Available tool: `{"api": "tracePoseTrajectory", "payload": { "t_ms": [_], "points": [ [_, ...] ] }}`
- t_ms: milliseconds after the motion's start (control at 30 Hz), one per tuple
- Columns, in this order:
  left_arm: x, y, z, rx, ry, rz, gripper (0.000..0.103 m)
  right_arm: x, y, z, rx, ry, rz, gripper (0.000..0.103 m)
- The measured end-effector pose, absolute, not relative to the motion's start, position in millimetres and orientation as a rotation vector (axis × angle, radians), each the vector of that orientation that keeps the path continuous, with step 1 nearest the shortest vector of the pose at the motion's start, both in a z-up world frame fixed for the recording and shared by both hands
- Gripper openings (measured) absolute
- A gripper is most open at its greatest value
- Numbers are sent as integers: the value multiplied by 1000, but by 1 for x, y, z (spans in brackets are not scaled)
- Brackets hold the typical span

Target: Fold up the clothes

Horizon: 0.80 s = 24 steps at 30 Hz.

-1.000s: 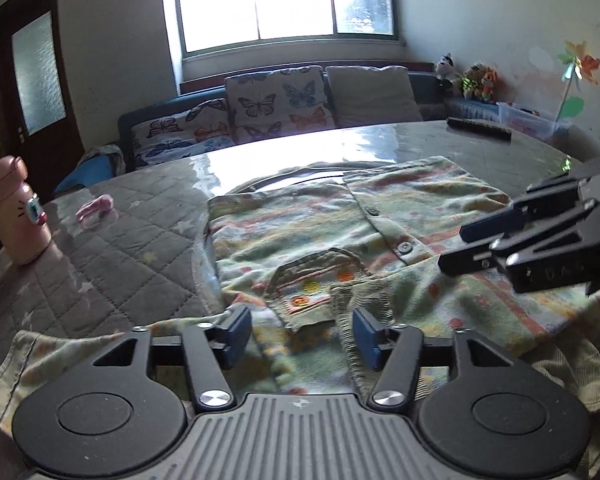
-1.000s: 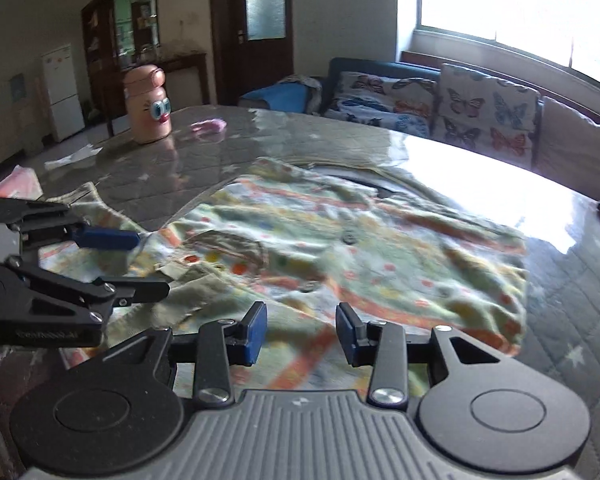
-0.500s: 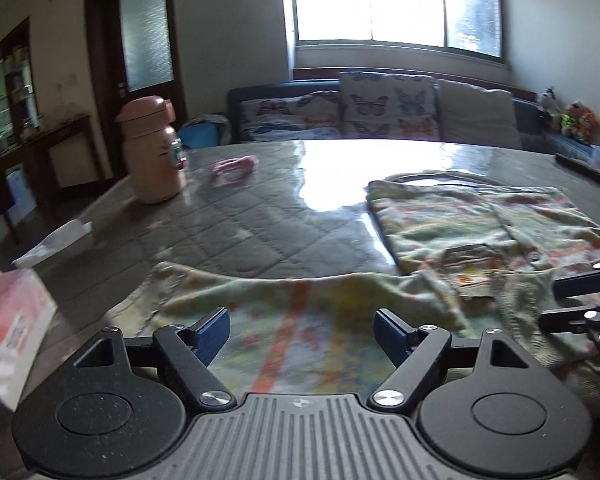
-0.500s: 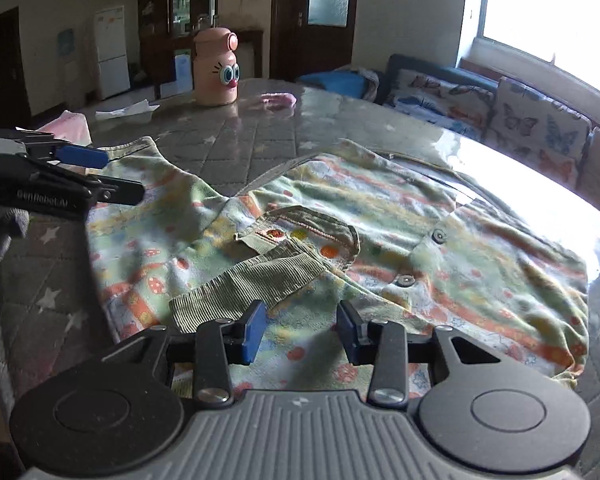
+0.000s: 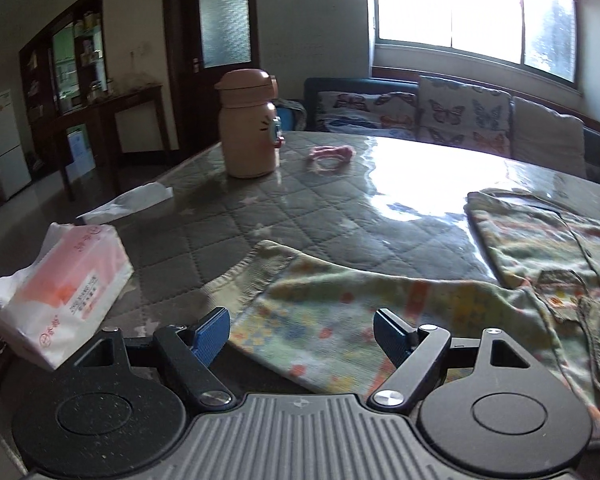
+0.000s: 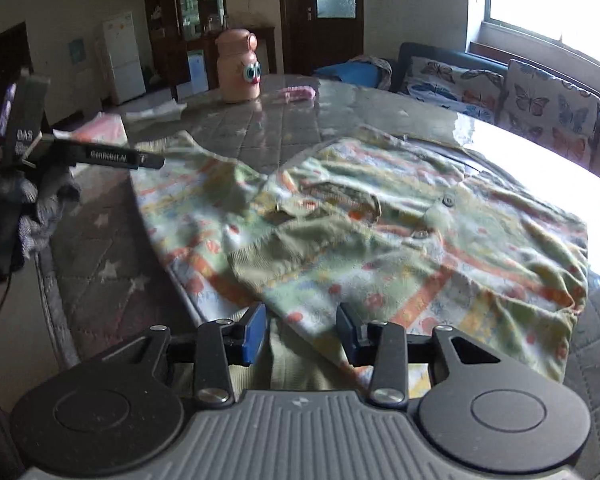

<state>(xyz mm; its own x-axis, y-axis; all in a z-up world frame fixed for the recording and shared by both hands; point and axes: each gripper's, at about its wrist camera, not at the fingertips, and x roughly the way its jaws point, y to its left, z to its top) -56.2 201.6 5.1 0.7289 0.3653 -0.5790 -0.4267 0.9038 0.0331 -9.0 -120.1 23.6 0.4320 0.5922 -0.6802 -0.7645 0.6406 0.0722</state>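
A pale green child's shirt (image 6: 400,232) with orange and yellow print, buttons and a corduroy pocket lies spread on the quilted grey table (image 6: 284,128). One sleeve (image 5: 324,304) stretches out to the left, ending in a ribbed cuff (image 5: 260,268). My left gripper (image 5: 302,334) is open, low over the near edge of that sleeve, holding nothing. It also shows from the side in the right wrist view (image 6: 148,160). My right gripper (image 6: 301,330) is open just above the shirt's near hem, holding nothing.
A pink tissue pack (image 5: 64,292) lies at the table's left edge beside my left gripper. A loose white tissue (image 5: 128,202), a peach cartoon bottle (image 5: 249,136) and a pink hair band (image 5: 332,154) sit farther back. A sofa with butterfly cushions (image 5: 452,114) stands beyond the table.
My left gripper swung left from the shirt's pocket to the outstretched sleeve and opened wider. My right gripper pulled back toward the near hem and opened a little.
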Motion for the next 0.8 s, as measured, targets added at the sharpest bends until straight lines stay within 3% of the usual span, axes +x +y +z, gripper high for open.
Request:
{"api": "tracePoseTrajectory", "payload": {
  "t_ms": [167,300,500,600,667,800],
  "points": [
    [-54,225,2,-171,623,500,79,-7,-107,21,-251,709,843,40],
    [-51,245,-4,-237,637,532,70,-13,-97,14,-252,714,850,41],
    [-51,261,-6,-324,633,575,51,-21,-95,11,-232,726,836,41],
    [-52,263,-6,-329,626,580,33,-24,-95,10,-216,729,830,41],
    [-53,265,-5,-357,620,563,15,-24,-94,10,-211,728,829,41],
    [-53,239,14,-347,582,464,10,-26,-102,14,-189,718,825,41]
  ]
}}
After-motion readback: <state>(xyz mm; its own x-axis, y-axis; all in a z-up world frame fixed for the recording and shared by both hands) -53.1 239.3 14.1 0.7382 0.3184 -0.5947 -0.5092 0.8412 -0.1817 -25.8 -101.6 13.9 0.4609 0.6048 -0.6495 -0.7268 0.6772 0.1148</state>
